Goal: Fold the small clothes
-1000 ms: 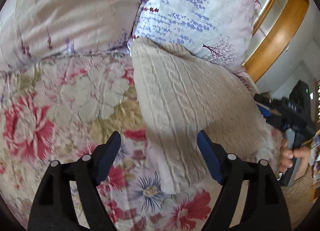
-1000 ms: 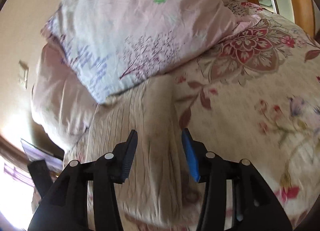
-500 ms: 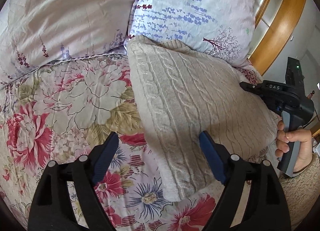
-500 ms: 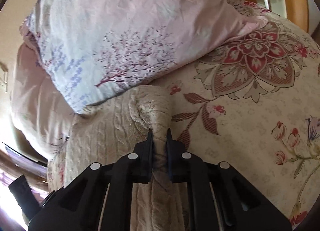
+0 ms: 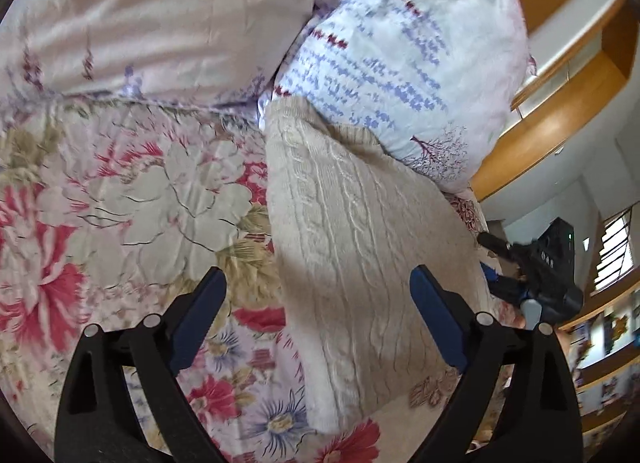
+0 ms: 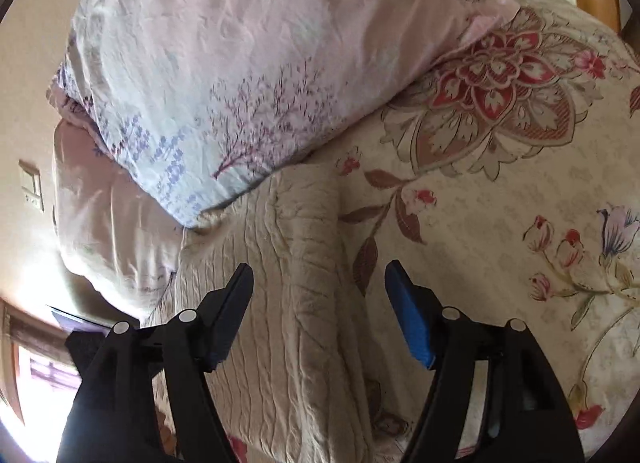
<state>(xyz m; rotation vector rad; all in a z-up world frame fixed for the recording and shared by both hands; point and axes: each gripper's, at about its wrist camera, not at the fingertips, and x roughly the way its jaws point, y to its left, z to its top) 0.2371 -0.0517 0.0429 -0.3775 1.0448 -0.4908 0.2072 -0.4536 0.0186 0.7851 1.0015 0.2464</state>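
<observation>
A cream cable-knit sweater (image 5: pixel 360 255) lies folded into a long strip on the floral bedspread (image 5: pixel 120 199), its far end tucked under a pillow. My left gripper (image 5: pixel 316 303) hovers over the sweater's near left edge, jaws opening wide, nothing pressed between the pads. In the right wrist view the same sweater (image 6: pixel 296 283) runs toward me with a raised fold along its right side. My right gripper (image 6: pixel 320 295) stands astride that fold, jaws opening, pads clear of the knit. The right gripper (image 5: pixel 516 263) also shows at the sweater's right edge in the left wrist view.
Two pillows lean at the head of the bed: a pink one (image 5: pixel 160 19) and a pale one with purple sprigs (image 5: pixel 400 59), (image 6: pixel 240 63). A wooden headboard shelf (image 5: pixel 560 111) rises behind. Floral bedspread (image 6: pixel 500 203) spreads to the right of the sweater.
My right gripper closed on the sweater's raised fold half a second ago and has now let it go, jaws spread. My left gripper's jaws have widened and its view has shifted and rolled slightly.
</observation>
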